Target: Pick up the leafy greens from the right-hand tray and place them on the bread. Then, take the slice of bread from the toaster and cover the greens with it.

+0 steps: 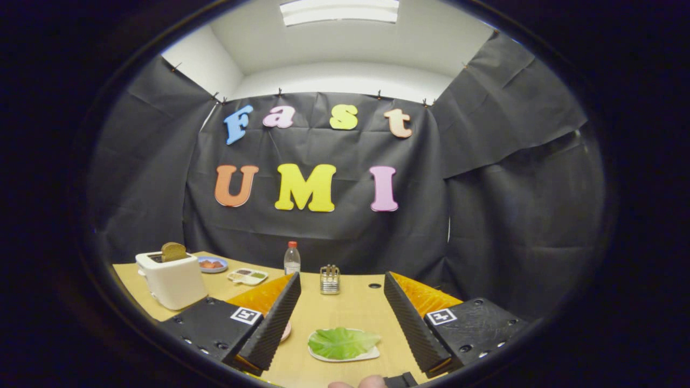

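gripper (pixel 340 308) spread wide (holding nothing) around ruffled leafy greens (pixel 343 343) on flat tray (pixel 323 355)

A bright ceiling light panel (pixel 339 11) at top centre glares white and lights the booth evenly. The desk (pixel 345 310) shows soft, faint shadows. Fisheye distortion bends the edges; focus is fairly sharp throughout.

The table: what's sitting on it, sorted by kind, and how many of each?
Toaster with bread slice: 1
Dishes (blue plate, divided tray, white dish of leafy greens): 3
Bottle: 1
Small metal rack: 1
Total: 6
The open jaws of the gripper flank the greens.
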The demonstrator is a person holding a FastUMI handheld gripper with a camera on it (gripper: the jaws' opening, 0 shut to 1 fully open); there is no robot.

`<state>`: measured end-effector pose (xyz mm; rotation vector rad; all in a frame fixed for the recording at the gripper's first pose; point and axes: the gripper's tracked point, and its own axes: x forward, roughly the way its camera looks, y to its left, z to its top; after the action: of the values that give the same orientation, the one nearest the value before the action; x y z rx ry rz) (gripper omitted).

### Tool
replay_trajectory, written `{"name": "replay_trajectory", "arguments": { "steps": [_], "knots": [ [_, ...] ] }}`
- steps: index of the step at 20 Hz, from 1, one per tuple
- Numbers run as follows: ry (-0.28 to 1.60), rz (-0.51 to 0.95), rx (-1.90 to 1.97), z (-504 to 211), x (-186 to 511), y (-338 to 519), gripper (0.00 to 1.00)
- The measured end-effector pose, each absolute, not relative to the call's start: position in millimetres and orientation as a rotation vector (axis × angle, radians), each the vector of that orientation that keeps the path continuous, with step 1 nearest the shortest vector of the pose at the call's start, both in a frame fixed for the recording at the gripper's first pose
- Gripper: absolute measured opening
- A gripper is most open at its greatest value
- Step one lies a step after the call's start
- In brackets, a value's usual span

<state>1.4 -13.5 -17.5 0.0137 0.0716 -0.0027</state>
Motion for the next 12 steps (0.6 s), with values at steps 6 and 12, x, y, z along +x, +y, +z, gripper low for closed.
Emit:
{"name": "replay_trajectory", "arguments": {
  "steps": [6,12],
  "knots": [
    [0.087,0.03,-0.011,-23.5,4.4,-13.9,0.95],
    [0.21,0.067,0.108,-51.5,19.1,-28.2,0.95]
  ]
}}
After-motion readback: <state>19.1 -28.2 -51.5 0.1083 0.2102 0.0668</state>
